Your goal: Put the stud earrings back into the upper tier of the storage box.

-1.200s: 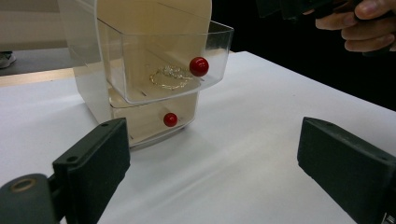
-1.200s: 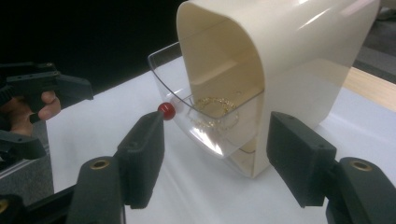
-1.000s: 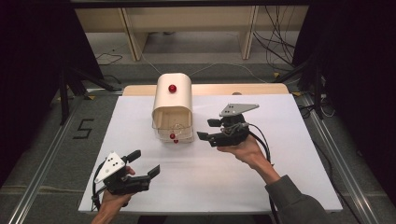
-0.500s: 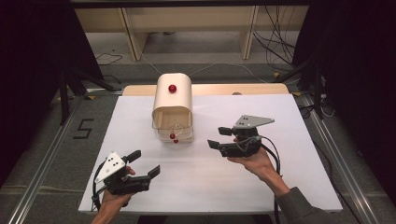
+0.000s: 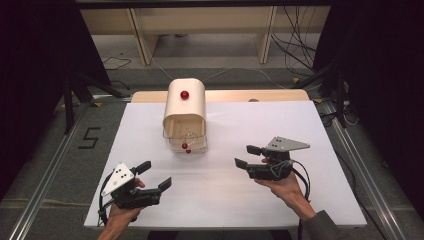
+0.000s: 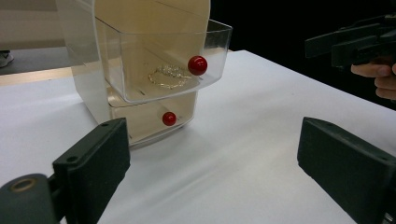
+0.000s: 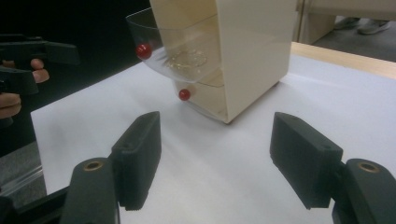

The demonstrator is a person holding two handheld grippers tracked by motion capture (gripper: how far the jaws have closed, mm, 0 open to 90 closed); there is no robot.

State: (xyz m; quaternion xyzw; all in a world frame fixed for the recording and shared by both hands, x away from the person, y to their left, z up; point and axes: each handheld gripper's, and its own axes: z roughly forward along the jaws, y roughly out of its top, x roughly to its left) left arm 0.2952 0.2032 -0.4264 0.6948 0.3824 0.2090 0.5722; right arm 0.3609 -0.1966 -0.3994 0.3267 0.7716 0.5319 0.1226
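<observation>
A cream box with a rounded top (image 5: 185,107) stands at the middle back of the white table (image 5: 310,125). It has a red knob on top (image 5: 184,94) and two clear drawers with red knobs. The upper drawer (image 6: 163,60) is pulled out and holds a thin chain (image 6: 167,75); the lower drawer (image 6: 159,122) is pushed in. My left gripper (image 5: 155,176) stands open near the front left, empty. To the right of the box, my right gripper (image 5: 246,155) is open and empty, and its jaws point left toward the box.
A wooden board (image 5: 280,95) lies under the table's far edge. Metal rails (image 5: 45,170) run along both sides on the floor, and cables (image 5: 295,50) lie at the back right. A "5" (image 5: 90,137) is marked on the floor at left.
My right gripper has drawn back from the box, toward the front right of the table. The left gripper has stayed where it was.
</observation>
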